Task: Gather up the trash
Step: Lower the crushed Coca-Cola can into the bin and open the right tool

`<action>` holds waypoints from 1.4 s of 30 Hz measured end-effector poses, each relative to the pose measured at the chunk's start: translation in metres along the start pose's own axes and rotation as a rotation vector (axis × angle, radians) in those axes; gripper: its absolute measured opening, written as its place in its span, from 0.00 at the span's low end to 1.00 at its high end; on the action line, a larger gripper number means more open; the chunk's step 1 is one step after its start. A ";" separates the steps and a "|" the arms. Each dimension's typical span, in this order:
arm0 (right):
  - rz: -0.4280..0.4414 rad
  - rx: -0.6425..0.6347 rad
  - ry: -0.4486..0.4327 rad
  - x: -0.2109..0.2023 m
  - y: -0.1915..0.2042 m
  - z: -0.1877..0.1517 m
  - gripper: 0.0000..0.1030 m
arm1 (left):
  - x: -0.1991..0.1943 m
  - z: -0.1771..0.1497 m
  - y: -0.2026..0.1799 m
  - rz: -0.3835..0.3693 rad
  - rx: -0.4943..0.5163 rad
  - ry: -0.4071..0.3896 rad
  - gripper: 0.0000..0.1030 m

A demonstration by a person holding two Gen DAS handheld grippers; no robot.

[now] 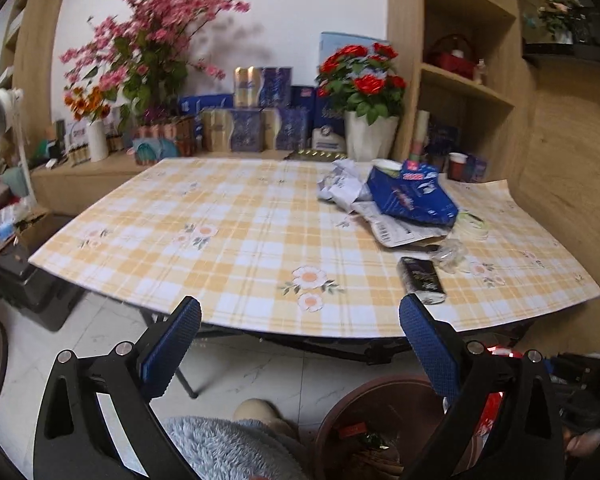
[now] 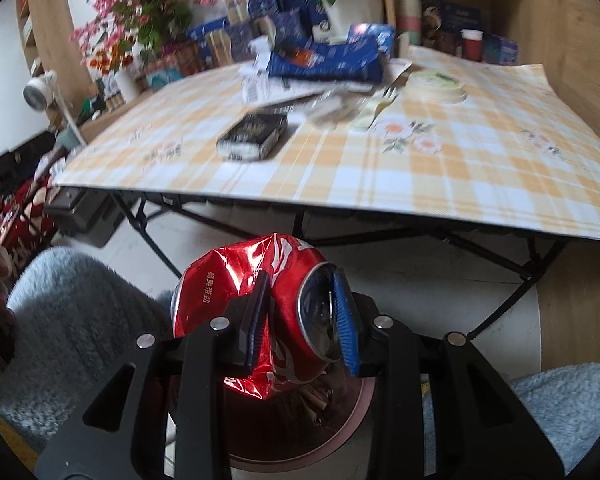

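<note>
The right gripper pinches a crushed red aluminium drink can between its blue ribbed pads, one pad in the dented side and the other across the silver lid end. That grip seems chosen because the flattened waist is the narrowest place to clamp. The can hangs directly above the round brown plastic waste bin on the floor, probably so a release drops it straight in; paper scraps already lie inside.

The left gripper is spread wide with nothing between its pads, aimed over the near edge of the yellow checked tablecloth. Beyond it wait a small black rectangular packet, crumpled clear plastic wrap, a torn blue plastic bag and crumpled white paper, clustered together at the table's right side, the likely next pickings.
</note>
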State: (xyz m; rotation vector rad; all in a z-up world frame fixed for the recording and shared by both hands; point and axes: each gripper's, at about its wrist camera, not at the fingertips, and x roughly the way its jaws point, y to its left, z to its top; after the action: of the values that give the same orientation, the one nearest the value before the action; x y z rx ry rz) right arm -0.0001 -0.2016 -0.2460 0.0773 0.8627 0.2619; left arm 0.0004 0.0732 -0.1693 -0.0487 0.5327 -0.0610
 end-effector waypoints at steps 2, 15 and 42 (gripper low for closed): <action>0.007 -0.003 0.030 0.008 0.002 -0.003 0.33 | 0.007 -0.003 0.003 -0.001 -0.015 0.035 0.94; 0.007 0.027 0.118 0.029 -0.004 -0.010 0.34 | 0.022 -0.007 -0.002 -0.012 0.002 0.090 0.94; -0.094 0.107 0.019 0.015 -0.023 0.001 0.94 | 0.022 -0.009 -0.017 -0.023 0.078 0.091 0.94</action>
State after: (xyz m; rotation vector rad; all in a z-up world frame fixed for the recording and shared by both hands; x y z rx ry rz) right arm 0.0147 -0.2199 -0.2601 0.1337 0.8960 0.1285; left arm 0.0144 0.0542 -0.1873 0.0240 0.6201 -0.1072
